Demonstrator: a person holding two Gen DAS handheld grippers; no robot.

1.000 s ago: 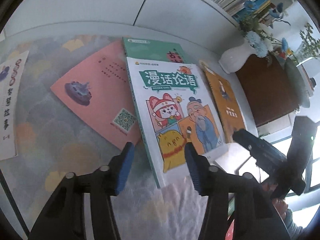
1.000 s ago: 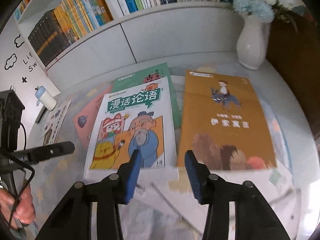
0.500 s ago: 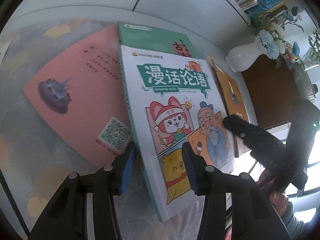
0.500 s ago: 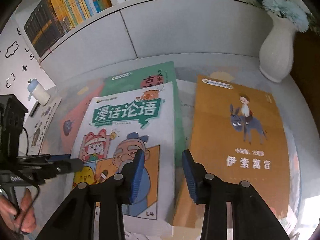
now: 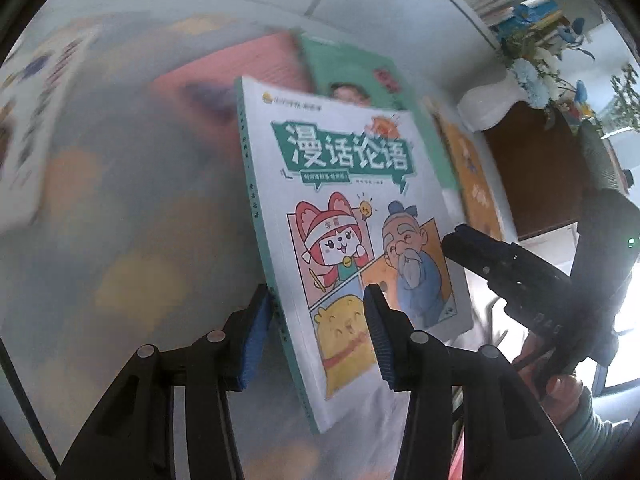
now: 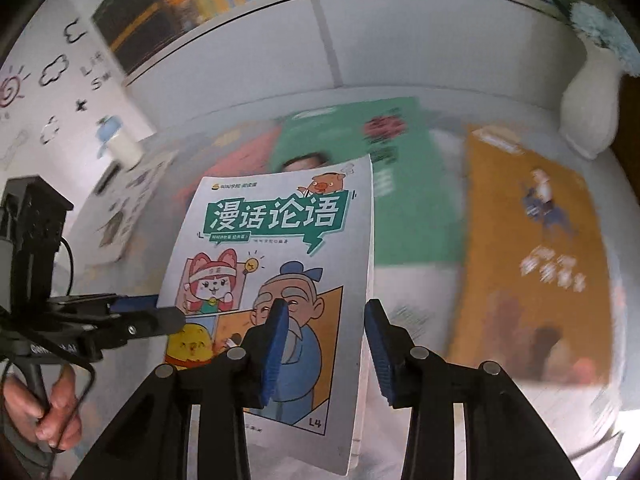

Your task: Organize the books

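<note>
A white comic book (image 5: 344, 208) with green title lettering is up off the table, sharp against a blurred background. My left gripper (image 5: 318, 338) is shut on its green spine edge near the lower corner. My right gripper (image 6: 326, 350) is shut on the opposite, right edge of the same book (image 6: 280, 240), one finger over the cover and one behind it. Each gripper shows in the other's view: the right gripper (image 5: 500, 264) at the book's right edge, the left gripper (image 6: 140, 316) at its left edge. Beneath lie a green book (image 6: 400, 200) and a pink book (image 5: 248, 68).
An orange book (image 6: 532, 260) lies flat to the right. A white vase (image 6: 588, 108) with flowers stands at the back right beside a dark brown cabinet (image 5: 532, 176). A loaded bookshelf (image 6: 200, 0) runs along the back. A white booklet (image 5: 32, 120) lies far left on the patterned cloth (image 5: 120, 240).
Both grippers slid forward over the white comic book's two side edges and closed on them. The book has come up off the green book and now moves with the grippers.
</note>
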